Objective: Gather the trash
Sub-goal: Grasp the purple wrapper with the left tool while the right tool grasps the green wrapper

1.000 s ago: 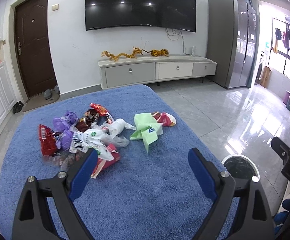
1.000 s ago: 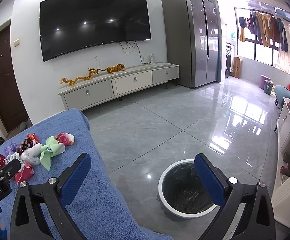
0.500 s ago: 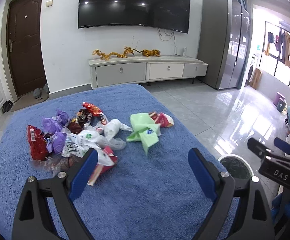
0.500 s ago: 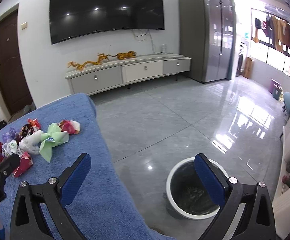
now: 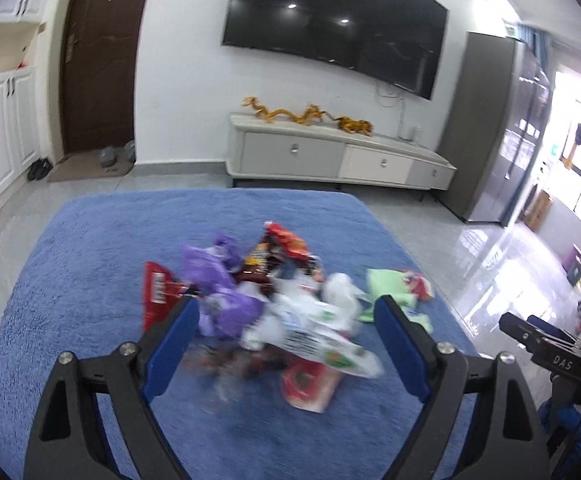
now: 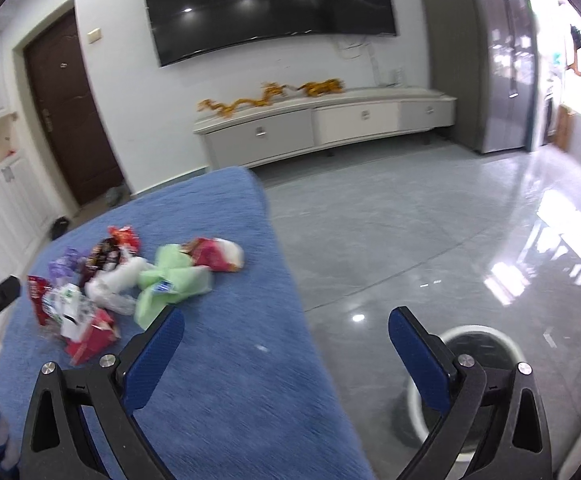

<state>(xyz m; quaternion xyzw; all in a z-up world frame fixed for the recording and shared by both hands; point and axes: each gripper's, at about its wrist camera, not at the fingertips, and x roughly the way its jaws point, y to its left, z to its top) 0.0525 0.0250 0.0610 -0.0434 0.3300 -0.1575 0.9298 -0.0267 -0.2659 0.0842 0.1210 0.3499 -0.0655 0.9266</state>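
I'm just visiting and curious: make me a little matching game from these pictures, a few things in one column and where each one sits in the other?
Things:
1. green plastic bag
2. white trash bin
3. gold dragon ornaments
4. television

Places:
A. on the grey floor
B. on the low TV cabinet
C. mounted on the wall
D. on the blue blanket, in the trash pile

Pairs: 1-D, 2-A, 3-B, 4-C

A: Is the room being lit well?
B: Yes, strong daylight is being let in at the right, and glare is being thrown on the floor [image 6: 430, 248].
A: And sharpness?
B: The wrappers [image 5: 274, 312] are being smeared by blur; edges are being bent and darkened.
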